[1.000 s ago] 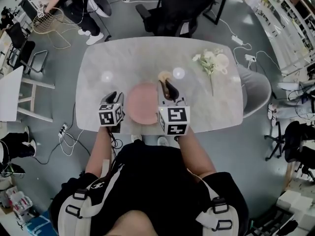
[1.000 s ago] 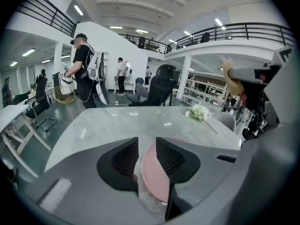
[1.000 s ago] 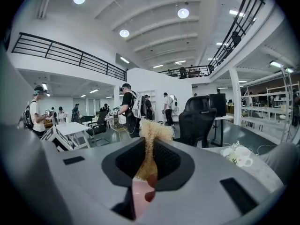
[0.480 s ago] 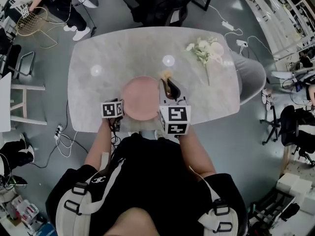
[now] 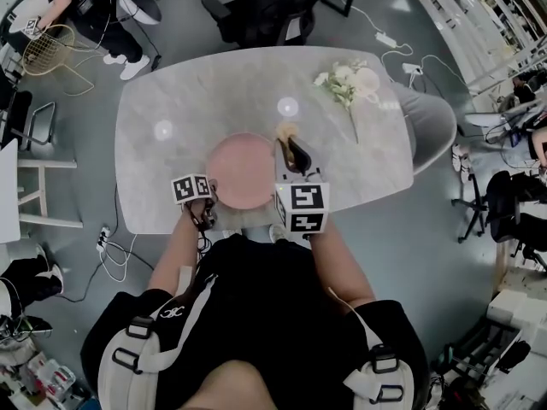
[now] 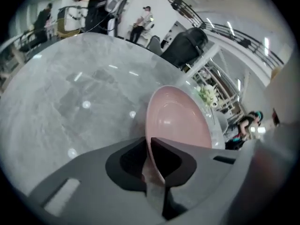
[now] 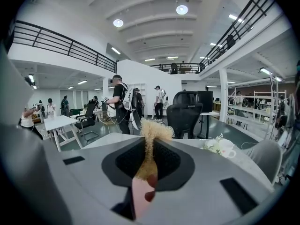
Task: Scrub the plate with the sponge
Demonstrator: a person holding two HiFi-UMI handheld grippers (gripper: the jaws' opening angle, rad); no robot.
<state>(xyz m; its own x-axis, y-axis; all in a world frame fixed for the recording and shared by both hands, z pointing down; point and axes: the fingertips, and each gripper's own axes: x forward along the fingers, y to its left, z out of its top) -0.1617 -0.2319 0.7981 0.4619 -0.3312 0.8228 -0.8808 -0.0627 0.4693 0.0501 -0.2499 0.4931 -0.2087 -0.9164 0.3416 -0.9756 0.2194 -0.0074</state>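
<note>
A pink plate [image 5: 242,169] lies on the marble table [image 5: 171,92] in front of the person. My left gripper [image 5: 208,202] is at the plate's near left edge. In the left gripper view its jaws are closing, and my left gripper [image 6: 149,142] has the rim of the plate [image 6: 178,121] pinched between its pads. My right gripper [image 5: 291,146] hovers by the plate's right edge, shut on the sponge [image 5: 285,131], a tan fibrous tuft. In the right gripper view the sponge [image 7: 152,130] sticks up out of my right gripper [image 7: 151,146].
A bunch of white flowers with a white cup [image 5: 346,82] lies at the table's far right. A black office chair [image 5: 273,11] stands behind the table and a grey chair [image 5: 432,122] at its right end. Cables run over the floor.
My left gripper has come in from the plate's left side to its near left rim, and its jaws have closed round the rim. My right gripper keeps the sponge in the same place.
</note>
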